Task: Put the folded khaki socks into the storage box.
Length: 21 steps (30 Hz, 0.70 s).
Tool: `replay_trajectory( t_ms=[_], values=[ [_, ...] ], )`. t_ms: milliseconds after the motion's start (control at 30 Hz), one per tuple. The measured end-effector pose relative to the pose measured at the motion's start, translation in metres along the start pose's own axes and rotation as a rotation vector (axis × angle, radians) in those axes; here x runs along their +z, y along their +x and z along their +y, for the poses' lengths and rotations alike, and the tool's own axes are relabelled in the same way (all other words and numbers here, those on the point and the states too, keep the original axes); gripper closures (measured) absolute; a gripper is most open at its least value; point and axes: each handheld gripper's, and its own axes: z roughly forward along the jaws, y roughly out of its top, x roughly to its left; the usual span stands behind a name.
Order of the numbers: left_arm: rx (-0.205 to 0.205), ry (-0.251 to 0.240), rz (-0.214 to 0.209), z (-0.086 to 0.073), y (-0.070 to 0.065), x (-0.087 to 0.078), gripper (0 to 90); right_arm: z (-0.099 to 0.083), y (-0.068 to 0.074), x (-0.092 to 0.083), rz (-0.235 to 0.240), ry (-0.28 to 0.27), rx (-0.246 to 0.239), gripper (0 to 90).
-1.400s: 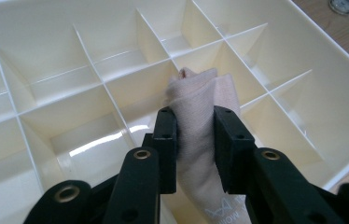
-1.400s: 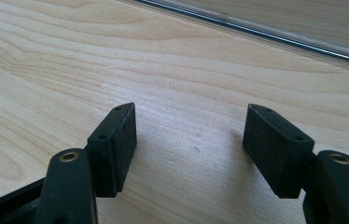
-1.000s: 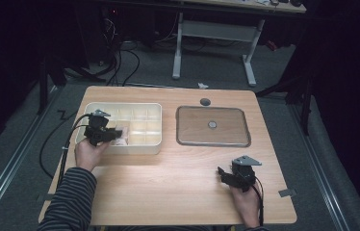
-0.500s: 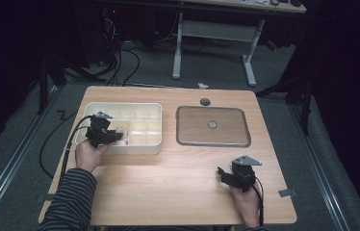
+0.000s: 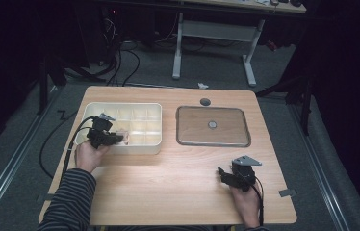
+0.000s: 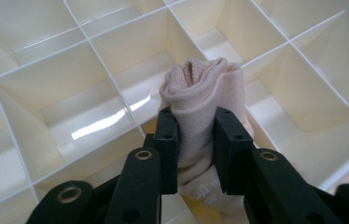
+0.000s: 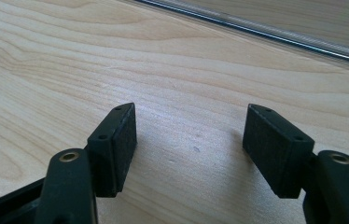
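Dark room surrounded the wooden surface [image 5: 168,192]. On it, the left hand-held gripper [image 5: 113,138] was clamped on a rolled pink sock [image 6: 200,93] over the divided box [image 5: 144,147], seemingly to lower it into a compartment. The right hand-held gripper [image 7: 189,149] rested with jaws apart, idle.

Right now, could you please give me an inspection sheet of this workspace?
Surface: wooden table, bare between the hands.
Job's things: rolled pink sock held over the cream divided box; flat lid lies beside the box.
Clutter: small dark round thing behind the lid.
Grippers: left gripper shut on the sock; right gripper open above bare wood, jaws wide apart.
Cables: black cable trails from the left gripper off the table's edge.
Surroundings: dark room, white desk frame behind.
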Motion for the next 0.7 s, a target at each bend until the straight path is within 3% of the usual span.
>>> replay_trajectory(
  t_ms=[267, 333, 500, 633, 700],
  values=[
    [0.001, 0.013, -0.002, 0.001, 0.0, 0.0, 73.0, 0.0, 0.0, 0.0, 0.001, -0.001, -0.002, 35.1],
    [0.019, 0.022, 0.009, 0.001, -0.002, 0.001, 73.2, 0.0, 0.0, 0.0, 0.001, -0.001, -0.002, 35.1],
    [0.109, 0.09, 0.066, 0.003, -0.012, 0.005, 73.3, 0.0, 0.0, 0.0, 0.001, -0.001, -0.001, 35.1],
    [0.097, 0.09, 0.048, 0.004, -0.01, 0.005, 72.0, 0.0, 0.0, 0.0, 0.001, -0.001, -0.001, 35.1],
    [0.071, 0.074, 0.034, 0.004, -0.008, 0.004, 70.1, 0.0, 0.0, 0.0, 0.001, -0.001, -0.001, 35.1]
  ],
)
